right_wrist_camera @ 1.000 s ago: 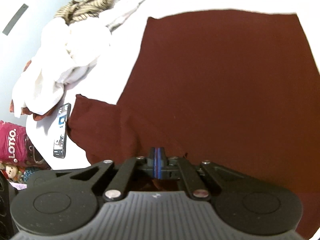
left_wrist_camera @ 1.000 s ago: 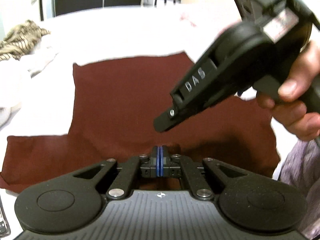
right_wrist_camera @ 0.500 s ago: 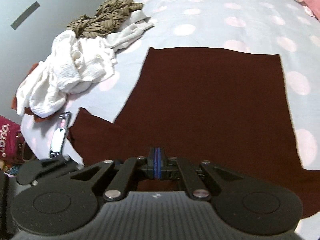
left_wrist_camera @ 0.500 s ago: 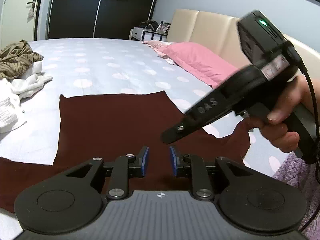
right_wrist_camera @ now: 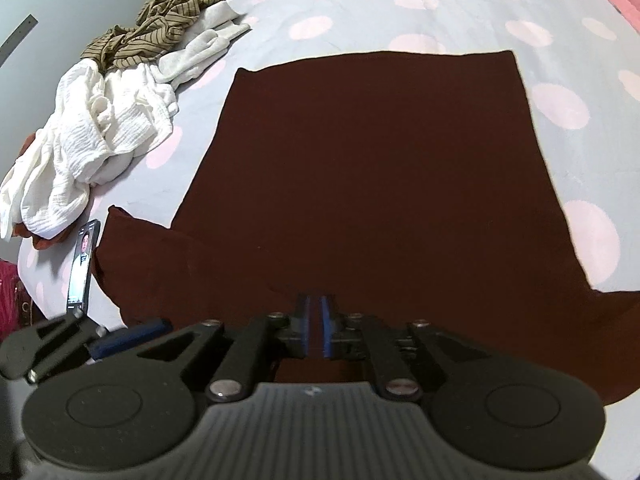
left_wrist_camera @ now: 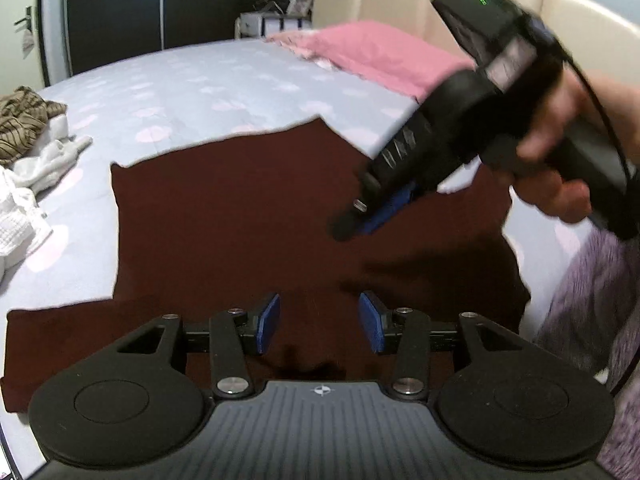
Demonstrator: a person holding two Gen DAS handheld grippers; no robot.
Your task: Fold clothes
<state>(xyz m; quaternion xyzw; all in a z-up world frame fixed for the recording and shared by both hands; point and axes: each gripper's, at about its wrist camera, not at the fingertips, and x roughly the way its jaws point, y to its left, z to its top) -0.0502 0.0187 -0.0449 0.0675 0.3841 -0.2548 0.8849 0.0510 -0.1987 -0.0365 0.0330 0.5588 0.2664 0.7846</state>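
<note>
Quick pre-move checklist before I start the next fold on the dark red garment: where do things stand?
1. Dark red garment lying flat on the bed: ok.
2. Left claw free of cloth: ok, jaws opening, nothing between them.
3. Right claw free of cloth: cannot tell, jaws only just opening.
4. Left sleeve spread out: ok.
5. Phone clear of the fold path: not ok, it lies right beside that sleeve.
6. White clothes pile apart from the garment: ok.
</note>
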